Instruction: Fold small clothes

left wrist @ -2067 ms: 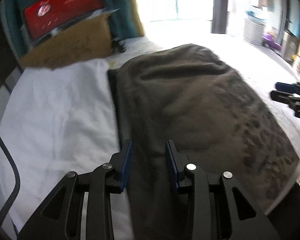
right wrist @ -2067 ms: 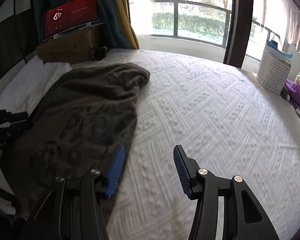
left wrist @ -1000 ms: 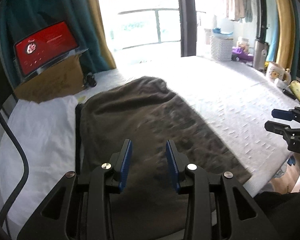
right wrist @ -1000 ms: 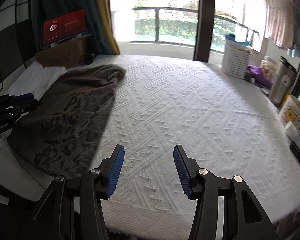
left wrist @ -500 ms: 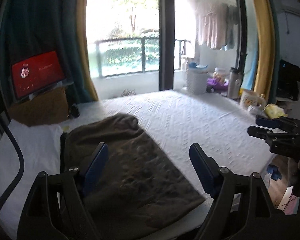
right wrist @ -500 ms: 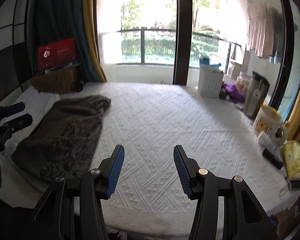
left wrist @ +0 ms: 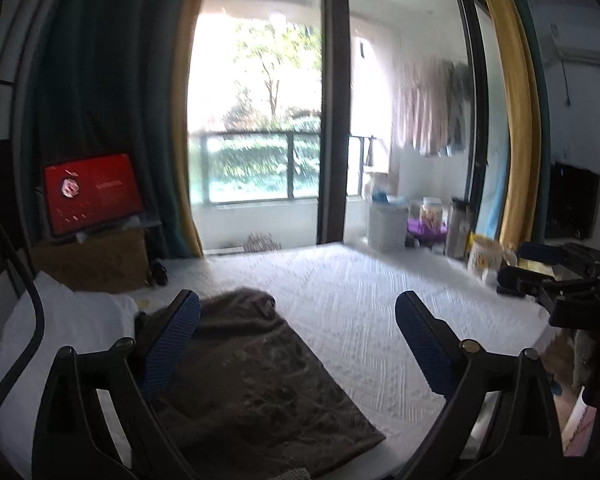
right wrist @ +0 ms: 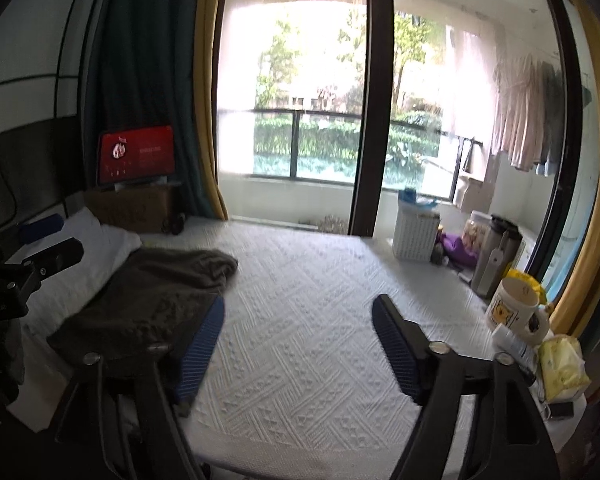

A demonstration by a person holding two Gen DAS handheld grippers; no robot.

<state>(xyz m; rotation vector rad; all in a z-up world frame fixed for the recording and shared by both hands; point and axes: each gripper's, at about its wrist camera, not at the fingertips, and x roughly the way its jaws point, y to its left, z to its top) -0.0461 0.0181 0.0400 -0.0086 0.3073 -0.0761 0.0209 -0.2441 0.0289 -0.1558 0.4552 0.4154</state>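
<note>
A folded dark brown-grey garment (left wrist: 256,376) with a faint print lies on the left side of the white bed (left wrist: 360,312), next to a white pillow (left wrist: 60,328). It also shows in the right wrist view (right wrist: 156,300). My left gripper (left wrist: 298,344) is open wide and empty, raised above and behind the garment's near end. My right gripper (right wrist: 298,344) is open and empty, raised over the bed's near edge, to the right of the garment. Each gripper shows at the edge of the other's view, the right one (left wrist: 548,276) and the left one (right wrist: 44,248).
A cardboard box (right wrist: 132,208) with a red-screened tablet (right wrist: 136,156) stands at the bed's far left corner. A white basket (right wrist: 416,232), bottles, a mug (right wrist: 516,312) and small items line the bed's right side. A balcony window (right wrist: 300,120) is beyond.
Both grippers have pulled back and risen away from the garment, which stays folded on the bed. The left gripper's jaws have spread from narrow to wide; the right gripper's have spread too.
</note>
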